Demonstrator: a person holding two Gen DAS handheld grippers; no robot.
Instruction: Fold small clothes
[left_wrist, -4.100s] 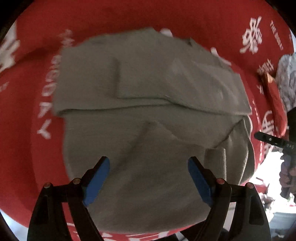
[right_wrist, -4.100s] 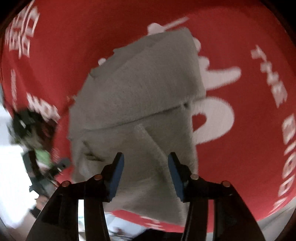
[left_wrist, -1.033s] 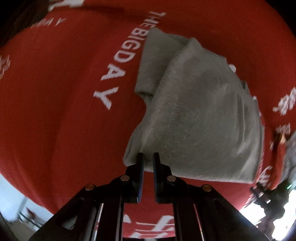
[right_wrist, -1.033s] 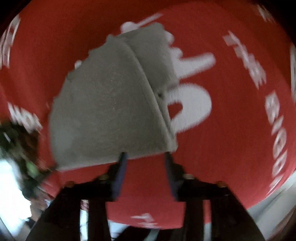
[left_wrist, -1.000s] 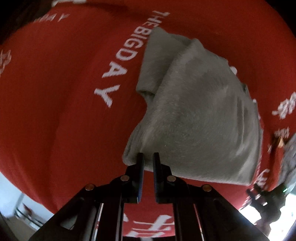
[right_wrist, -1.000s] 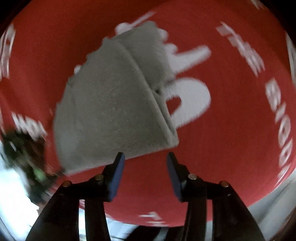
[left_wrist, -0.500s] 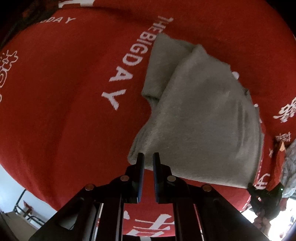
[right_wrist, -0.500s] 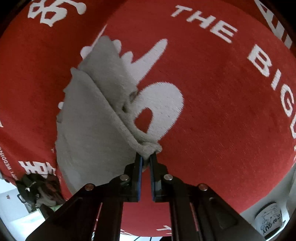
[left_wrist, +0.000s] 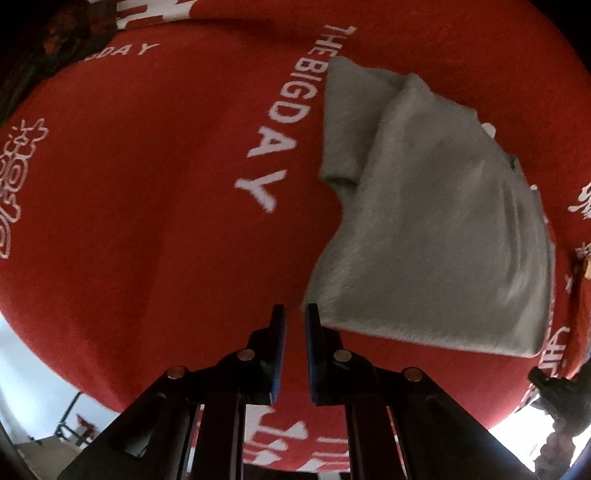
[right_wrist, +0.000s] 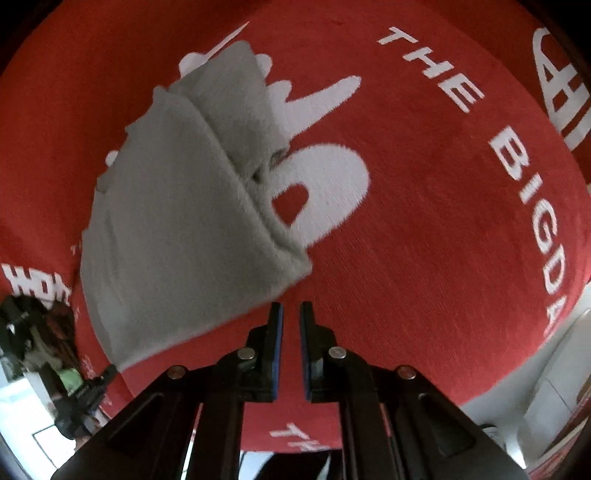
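A small grey garment (left_wrist: 436, 221) lies folded on the red tablecloth (left_wrist: 147, 206); it also shows in the right wrist view (right_wrist: 177, 229). My left gripper (left_wrist: 294, 314) is shut and empty, just off the garment's near left corner, not touching it. My right gripper (right_wrist: 290, 312) is shut and empty, just below the garment's near right corner, apart from it.
The cloth carries white lettering "THE BIG DAY" (left_wrist: 291, 122) and a white emblem (right_wrist: 325, 184). The table's front edge curves close below both grippers. The other gripper's dark body shows at the right edge (left_wrist: 554, 391) and at the left edge (right_wrist: 44, 350).
Both grippers have pulled back from the garment's near corners. The right gripper, shut at the corner half a second ago, now holds nothing. The garment lies folded and still.
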